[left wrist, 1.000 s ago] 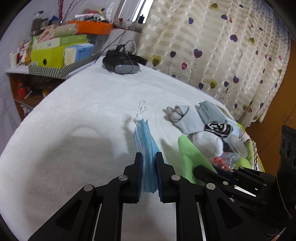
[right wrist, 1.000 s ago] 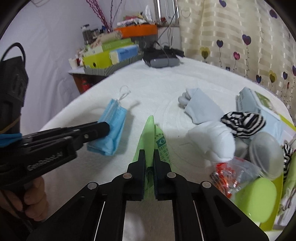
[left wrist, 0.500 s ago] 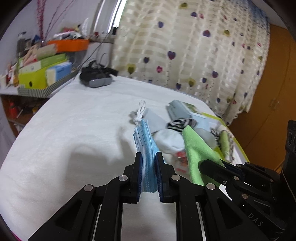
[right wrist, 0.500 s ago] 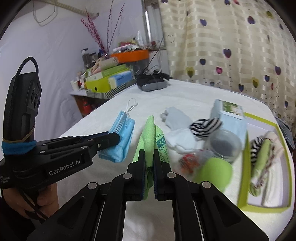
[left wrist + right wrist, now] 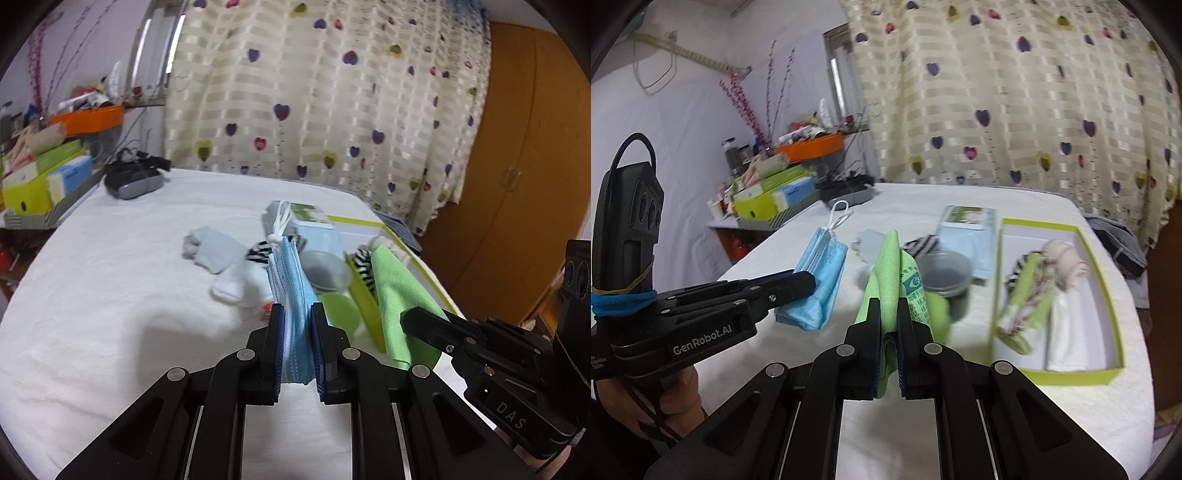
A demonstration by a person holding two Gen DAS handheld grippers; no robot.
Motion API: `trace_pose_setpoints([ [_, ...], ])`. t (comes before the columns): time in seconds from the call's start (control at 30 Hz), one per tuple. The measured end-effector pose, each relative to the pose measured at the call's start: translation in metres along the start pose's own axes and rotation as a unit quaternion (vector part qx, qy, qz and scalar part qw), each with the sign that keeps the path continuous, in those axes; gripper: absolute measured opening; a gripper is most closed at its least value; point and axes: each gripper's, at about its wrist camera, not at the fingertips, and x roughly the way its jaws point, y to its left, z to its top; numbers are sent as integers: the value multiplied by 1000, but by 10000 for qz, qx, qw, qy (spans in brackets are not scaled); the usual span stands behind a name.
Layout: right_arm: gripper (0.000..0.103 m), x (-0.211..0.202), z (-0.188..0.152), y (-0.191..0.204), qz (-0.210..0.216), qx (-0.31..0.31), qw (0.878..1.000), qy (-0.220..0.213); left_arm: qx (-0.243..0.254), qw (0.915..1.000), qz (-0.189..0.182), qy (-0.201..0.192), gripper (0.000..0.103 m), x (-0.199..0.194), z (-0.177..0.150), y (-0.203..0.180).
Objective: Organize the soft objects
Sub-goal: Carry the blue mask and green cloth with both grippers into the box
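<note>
A white-covered counter (image 5: 1015, 406) is carrying a green-rimmed box (image 5: 1071, 376) lying at its right end. Left of the box, the right claw (image 5: 889, 325) is pinching a green cloth (image 5: 888, 266) tight. Further left of the box, the left claw (image 5: 298, 325) is clamping a stack of blue masks (image 5: 291, 280), both bundles hanging above the counter.
</note>
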Motion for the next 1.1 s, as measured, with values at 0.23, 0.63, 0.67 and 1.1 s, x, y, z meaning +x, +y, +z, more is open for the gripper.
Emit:
trace_pose_setpoints([
  [0.23,7,-12,-5,-29,-195,243,9995,-91,241,9995,-214,58,13,9,2,-31],
  [0.63,7,-21,-12,-69,-454,568,9972,-156,534,9969,-527,244,13,34,4,-74],
  [0.67,7,-21,-13,-73,-480,599,9969,-155,550,9967,-542,258,13,36,5,-77],
  [1.1,7,-24,-19,-109,-681,873,9938,-133,754,9932,-708,529,13,70,6,-110],
])
